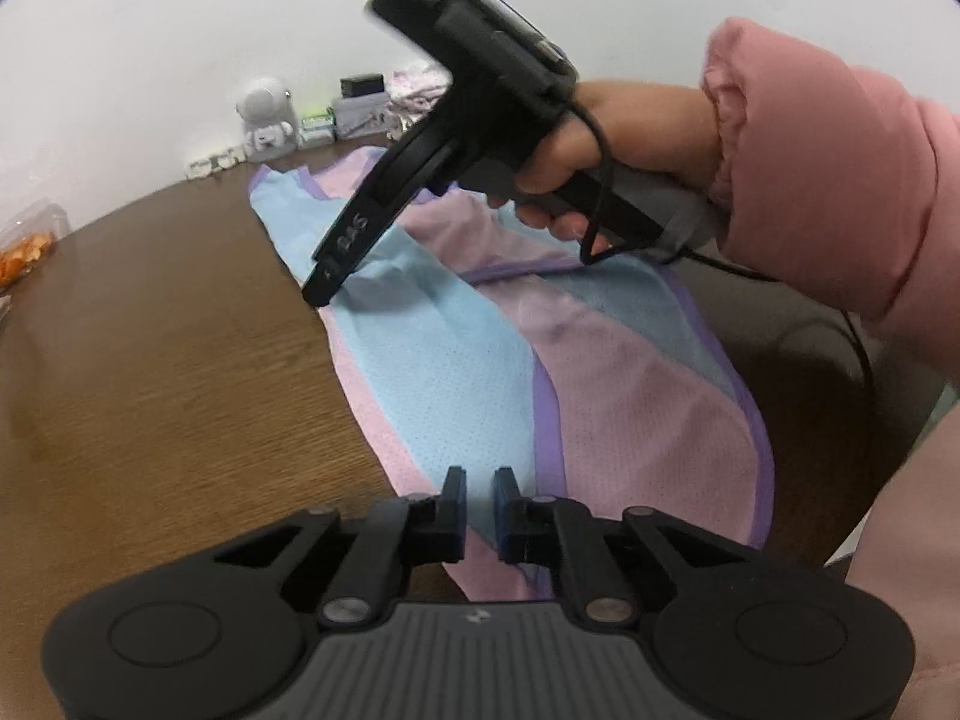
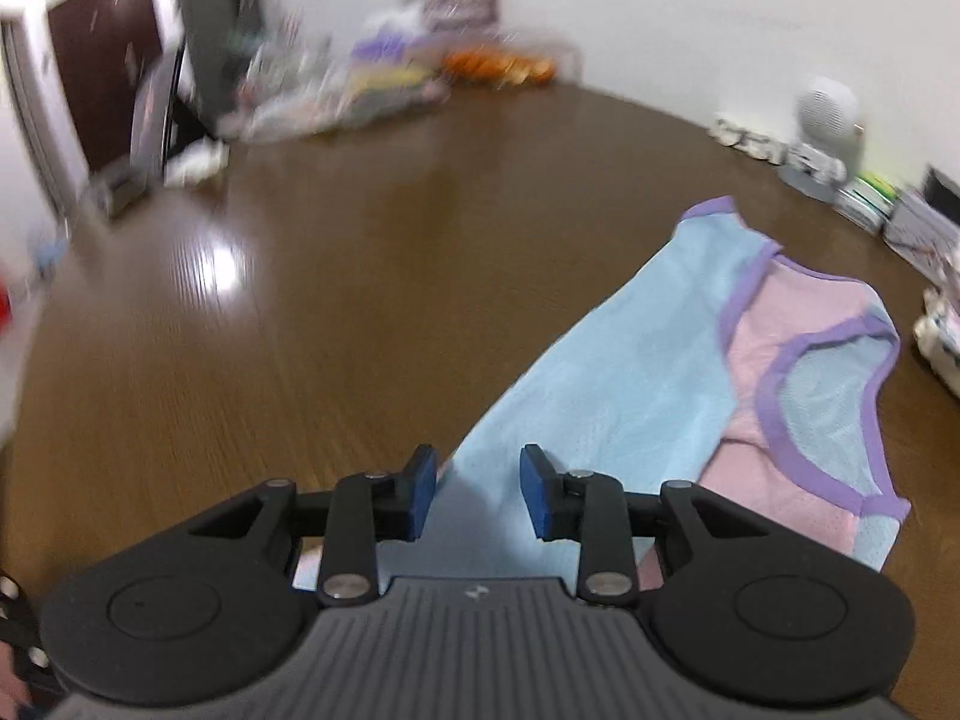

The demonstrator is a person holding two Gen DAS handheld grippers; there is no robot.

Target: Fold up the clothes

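A sleeveless mesh top (image 1: pixel 480 360) in light blue and pink with purple trim lies partly folded on the brown table (image 1: pixel 150 330). My left gripper (image 1: pixel 479 483) hovers over the top's near hem, its jaws a narrow gap apart with nothing between them. My right gripper (image 1: pixel 324 294), held by a hand in a pink sleeve, points down at the blue part near the top's left edge. In the right wrist view the right gripper (image 2: pixel 477 468) is open and empty above the blue panel of the top (image 2: pixel 660 372).
A white astronaut figure (image 1: pixel 267 117), small boxes (image 1: pixel 354 111) and other clutter stand along the wall at the table's far edge. A pack of orange snacks (image 1: pixel 24 252) lies at the left. A dark chair (image 1: pixel 840 372) stands right of the table.
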